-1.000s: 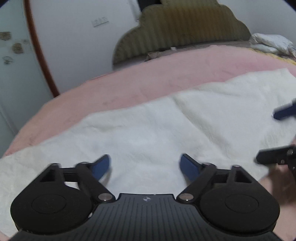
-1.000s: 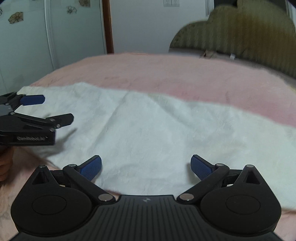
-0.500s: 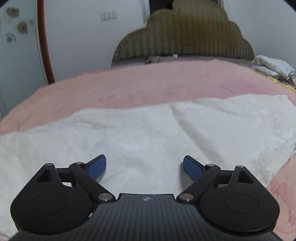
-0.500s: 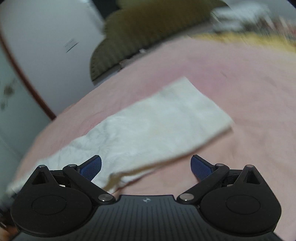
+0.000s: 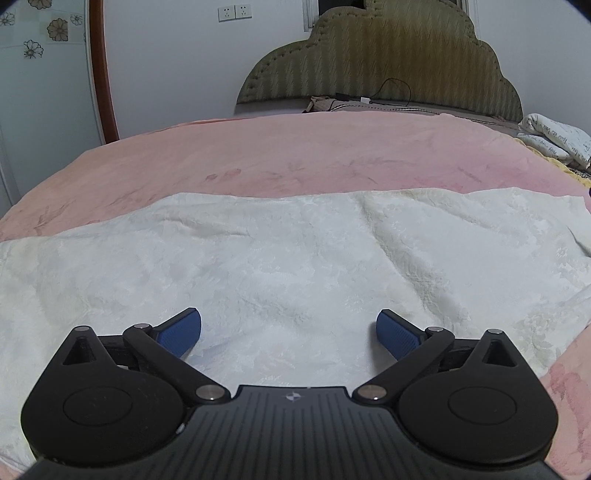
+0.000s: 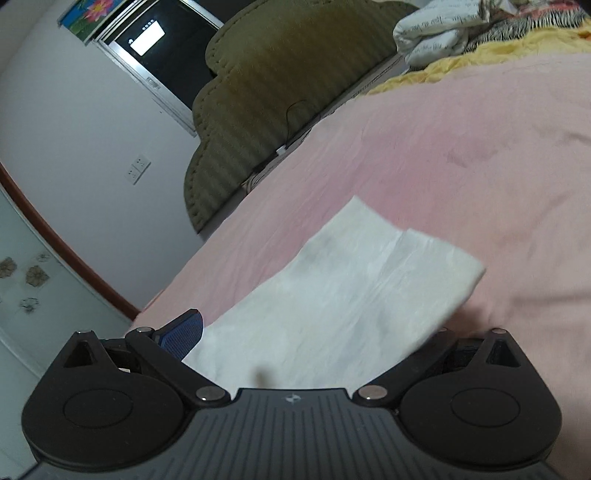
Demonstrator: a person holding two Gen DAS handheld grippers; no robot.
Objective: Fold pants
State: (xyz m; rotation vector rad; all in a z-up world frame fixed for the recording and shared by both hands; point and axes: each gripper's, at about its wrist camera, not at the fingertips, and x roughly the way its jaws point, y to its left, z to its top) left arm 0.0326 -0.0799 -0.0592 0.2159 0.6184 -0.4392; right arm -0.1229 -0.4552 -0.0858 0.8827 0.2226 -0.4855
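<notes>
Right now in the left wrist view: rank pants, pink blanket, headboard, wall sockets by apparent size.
1. pants, though nearness to the camera inflates them
2. pink blanket
3. headboard
4. wall sockets

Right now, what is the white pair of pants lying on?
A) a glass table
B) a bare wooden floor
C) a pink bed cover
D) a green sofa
C: the white pants are spread flat across the pink bed cover, below the olive headboard.

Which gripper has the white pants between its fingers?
The right gripper: the pants run between its open fingers, hiding the right-hand one. The left gripper is open above flat cloth, both blue pads visible.
</notes>
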